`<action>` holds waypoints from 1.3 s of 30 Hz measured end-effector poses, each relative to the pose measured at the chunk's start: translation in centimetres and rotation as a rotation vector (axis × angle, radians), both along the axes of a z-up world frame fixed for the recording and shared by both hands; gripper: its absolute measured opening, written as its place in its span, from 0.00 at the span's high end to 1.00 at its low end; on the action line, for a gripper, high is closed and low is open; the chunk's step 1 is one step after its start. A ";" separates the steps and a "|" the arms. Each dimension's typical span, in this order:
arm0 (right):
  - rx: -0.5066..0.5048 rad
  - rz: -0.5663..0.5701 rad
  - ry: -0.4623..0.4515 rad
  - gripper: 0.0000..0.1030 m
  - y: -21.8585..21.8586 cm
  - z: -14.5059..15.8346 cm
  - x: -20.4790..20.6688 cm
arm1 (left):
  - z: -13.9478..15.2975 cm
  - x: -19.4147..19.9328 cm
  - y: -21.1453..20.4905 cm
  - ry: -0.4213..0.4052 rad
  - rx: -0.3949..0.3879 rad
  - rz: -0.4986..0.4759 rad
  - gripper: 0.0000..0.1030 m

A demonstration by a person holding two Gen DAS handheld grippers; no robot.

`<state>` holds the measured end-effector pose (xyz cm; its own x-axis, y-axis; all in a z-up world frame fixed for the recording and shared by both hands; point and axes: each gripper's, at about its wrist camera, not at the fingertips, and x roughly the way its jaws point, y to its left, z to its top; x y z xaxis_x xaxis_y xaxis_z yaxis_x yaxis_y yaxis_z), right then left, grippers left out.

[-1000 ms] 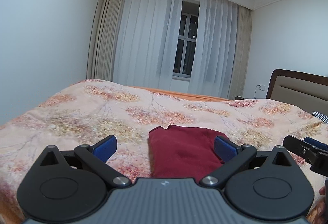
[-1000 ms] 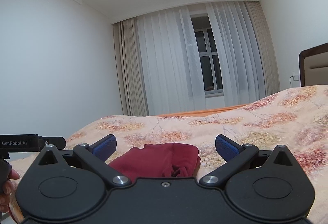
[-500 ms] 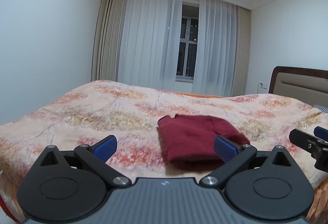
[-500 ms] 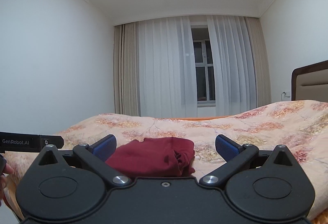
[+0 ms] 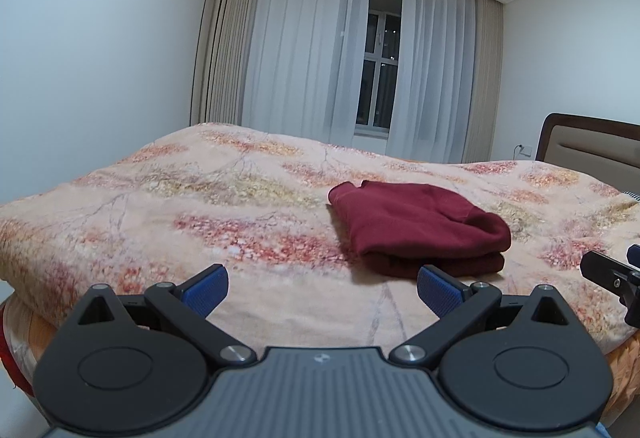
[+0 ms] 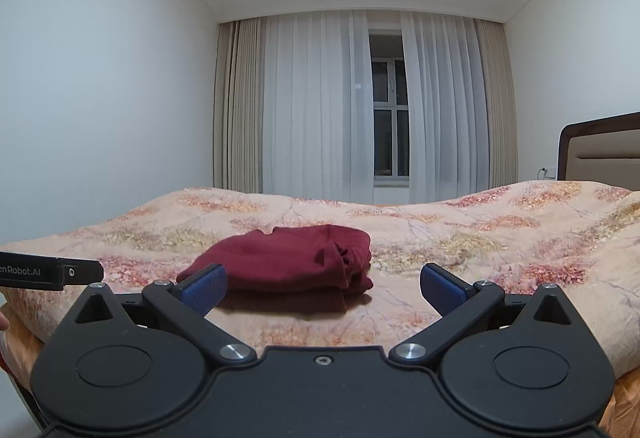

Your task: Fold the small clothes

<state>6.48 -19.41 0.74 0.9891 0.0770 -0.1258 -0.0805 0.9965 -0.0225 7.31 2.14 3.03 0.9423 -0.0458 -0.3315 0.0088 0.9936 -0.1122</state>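
Both your left gripper [image 5: 322, 288] and right gripper [image 6: 323, 288] have pulled back, wide open and empty, leaving the maroon sweater [image 5: 416, 228] folded on the bed [image 5: 200, 205].

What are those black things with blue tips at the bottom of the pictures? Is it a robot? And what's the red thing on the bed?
It isn't a whole robot. A person holds one pinching tool in each hand, and each tool has a camera looking out along its two fingers. So one picture comes from the left gripper and the other from the right gripper. The blue tips are the soft pads that pinch things.

Both grippers are open and hold nothing. At the edge of each picture you can spot a bit of the other tool.

The red thing is a folded dark red garment. It lies on the flowery bedspread, just beyond the fingers and not touching them. Behind the bed are white curtains with a dark window between them, and a headboard on the right.
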 end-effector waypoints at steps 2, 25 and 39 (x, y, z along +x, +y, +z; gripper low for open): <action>-0.002 0.000 0.005 0.00 0.1 -0.2 0.1 | -0.2 0.1 0.1 0.005 -0.001 0.000 0.00; -0.001 0.002 0.032 0.00 0.0 -1.0 0.8 | -0.9 0.7 0.1 0.040 0.007 0.006 0.00; -0.002 0.000 0.035 0.00 0.0 -1.1 0.9 | -0.9 0.6 0.1 0.044 0.011 0.005 0.00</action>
<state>7.36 -19.46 -0.36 0.9841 0.0767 -0.1602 -0.0813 0.9965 -0.0217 7.92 2.21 2.10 0.9272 -0.0373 -0.3728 -0.0007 0.9949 -0.1013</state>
